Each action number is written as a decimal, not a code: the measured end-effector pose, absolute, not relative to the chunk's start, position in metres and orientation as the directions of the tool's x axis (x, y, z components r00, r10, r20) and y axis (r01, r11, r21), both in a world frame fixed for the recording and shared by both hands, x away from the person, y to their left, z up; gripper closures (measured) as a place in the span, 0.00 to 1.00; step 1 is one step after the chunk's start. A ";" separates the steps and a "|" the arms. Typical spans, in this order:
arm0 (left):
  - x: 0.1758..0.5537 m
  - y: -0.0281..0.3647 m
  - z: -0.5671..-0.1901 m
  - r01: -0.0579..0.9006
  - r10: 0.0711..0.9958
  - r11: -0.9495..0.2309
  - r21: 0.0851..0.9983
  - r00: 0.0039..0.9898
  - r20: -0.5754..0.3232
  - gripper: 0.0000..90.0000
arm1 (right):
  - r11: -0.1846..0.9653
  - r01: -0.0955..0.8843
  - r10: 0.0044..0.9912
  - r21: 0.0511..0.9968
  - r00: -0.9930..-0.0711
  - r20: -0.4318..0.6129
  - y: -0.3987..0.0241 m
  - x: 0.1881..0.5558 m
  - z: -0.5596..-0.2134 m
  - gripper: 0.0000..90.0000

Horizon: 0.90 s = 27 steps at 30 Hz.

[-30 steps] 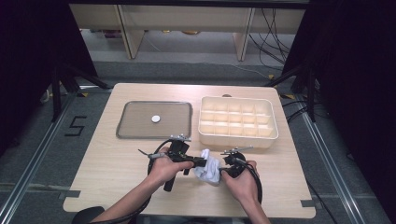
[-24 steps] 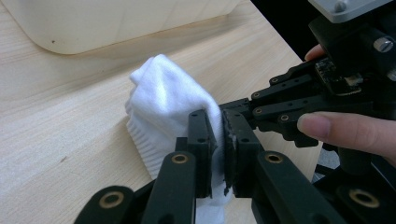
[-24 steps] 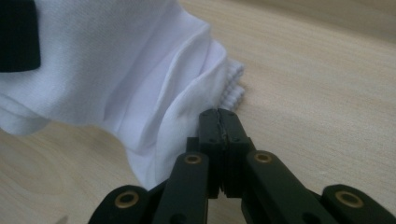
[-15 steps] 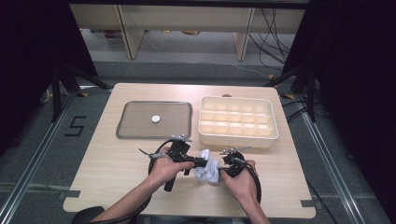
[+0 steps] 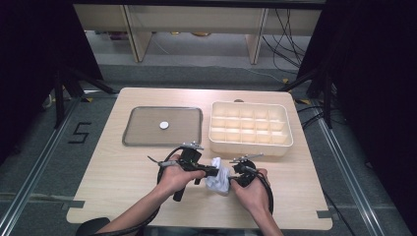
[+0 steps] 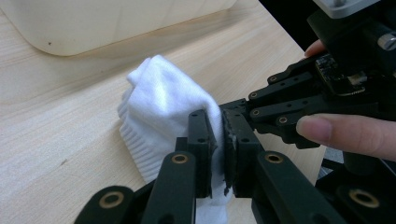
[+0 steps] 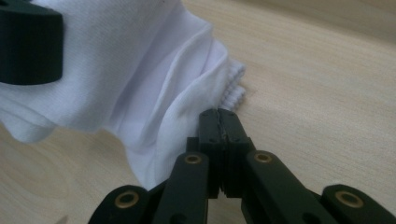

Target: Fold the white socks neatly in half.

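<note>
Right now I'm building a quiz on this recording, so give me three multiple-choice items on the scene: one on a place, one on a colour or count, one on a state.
1. Where does the cream compartment box stand relative to the grey tray?
A. To the tray's right
B. To the tray's left
C. Stacked on the tray

2. What colour is the sock between the grippers?
A. Black
B. White
C. Red

3. How does the left gripper stand?
A. Wide open above the tray
C. Lying loose on the table
B. Shut on the sock

Answers: 1 A, the high view shows the box right of the tray, apart from it. 2 B, both gripper views show white ribbed fabric. 3 B, the left gripper view shows fabric pinched between its jaws; the right gripper also pinches the sock's edge.
</note>
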<state>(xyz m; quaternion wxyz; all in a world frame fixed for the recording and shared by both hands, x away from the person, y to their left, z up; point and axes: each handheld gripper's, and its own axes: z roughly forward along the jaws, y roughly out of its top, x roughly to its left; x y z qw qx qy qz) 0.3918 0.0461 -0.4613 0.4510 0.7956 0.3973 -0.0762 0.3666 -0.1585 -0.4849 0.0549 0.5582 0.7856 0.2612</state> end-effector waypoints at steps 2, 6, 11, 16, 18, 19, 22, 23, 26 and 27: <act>0.392 0.046 -0.461 0.699 0.562 -0.281 0.658 0.675 -0.477 0.91 | 0.235 0.853 0.909 0.466 -0.363 0.206 -0.158 0.366 -0.485 0.99; 0.392 0.045 -0.461 0.697 0.562 -0.288 0.656 0.678 -0.474 0.91 | 0.257 0.845 0.902 0.469 -0.384 0.196 -0.158 0.367 -0.485 0.99; 0.391 0.044 -0.461 0.695 0.565 -0.291 0.658 0.680 -0.468 0.91 | 0.257 0.836 0.900 0.485 -0.390 0.196 -0.156 0.367 -0.486 0.99; 0.391 0.044 -0.460 0.692 0.567 -0.296 0.658 0.682 -0.462 0.91 | 0.263 0.844 0.900 0.467 -0.389 0.196 -0.154 0.367 -0.486 0.99; 0.391 0.044 -0.461 0.693 0.567 -0.296 0.658 0.682 -0.462 0.91 | 0.268 0.840 0.898 0.471 -0.395 0.195 -0.154 0.367 -0.486 0.99; 0.391 0.044 -0.461 0.693 0.565 -0.297 0.657 0.682 -0.465 0.91 | 0.265 0.843 0.897 0.469 -0.394 0.202 -0.153 0.367 -0.486 0.99; 0.391 0.043 -0.461 0.692 0.567 -0.297 0.658 0.683 -0.461 0.91 | 0.269 0.836 0.893 0.478 -0.402 0.202 -0.152 0.367 -0.487 0.99; 0.391 0.042 -0.461 0.691 0.566 -0.299 0.658 0.684 -0.461 0.91 | 0.280 0.832 0.892 0.479 -0.411 0.191 -0.152 0.367 -0.487 0.99; 0.390 0.040 -0.463 0.686 0.571 -0.283 0.670 0.682 -0.457 0.91 | 0.280 0.834 0.889 0.475 -0.412 0.200 -0.151 0.367 -0.487 0.99; 0.390 0.040 -0.461 0.687 0.573 -0.304 0.659 0.685 -0.450 0.91 | 0.266 0.846 0.898 0.462 -0.392 0.201 -0.149 0.366 -0.486 0.99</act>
